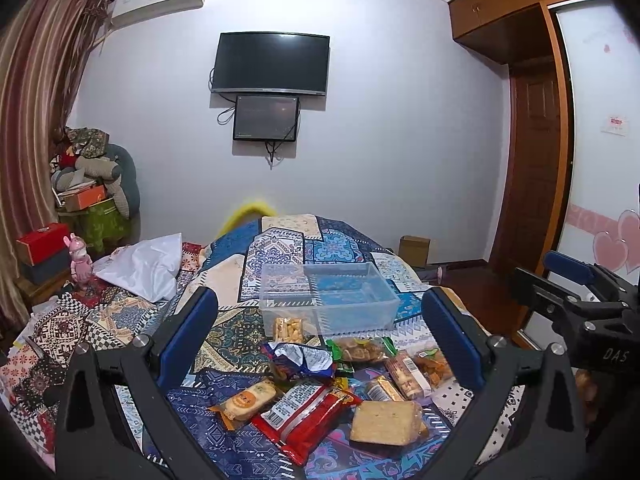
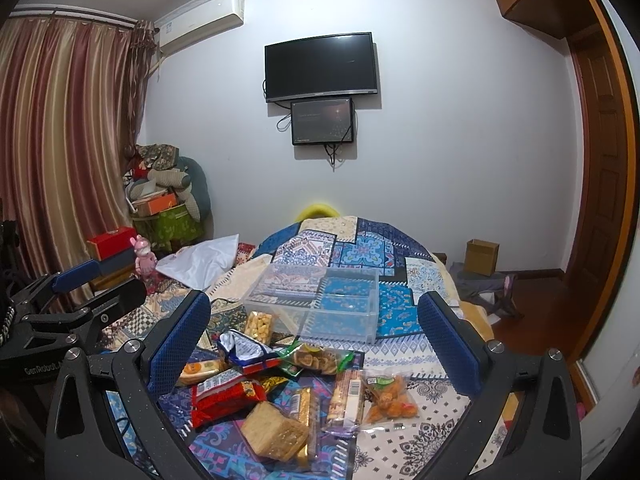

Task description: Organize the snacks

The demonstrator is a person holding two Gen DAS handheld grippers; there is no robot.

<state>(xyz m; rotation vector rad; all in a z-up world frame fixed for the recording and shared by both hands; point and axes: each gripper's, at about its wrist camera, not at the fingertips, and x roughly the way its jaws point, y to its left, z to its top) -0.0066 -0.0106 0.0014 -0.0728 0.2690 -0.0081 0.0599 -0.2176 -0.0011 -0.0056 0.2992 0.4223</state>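
Note:
Several wrapped snacks lie on a patterned bedspread: a red packet, a square cracker pack, a round orange biscuit, a blue-white wrapper and a small bar pack. Behind them stands an empty clear plastic box. My left gripper is open and empty above the pile. My right gripper is open and empty over the same pile, with the red packet, cracker pack and clear box in front of it.
The right gripper's body shows at the right edge of the left wrist view; the left gripper's body shows at the left of the right wrist view. A white pillow and a pink toy lie left. A cardboard box stands on the floor.

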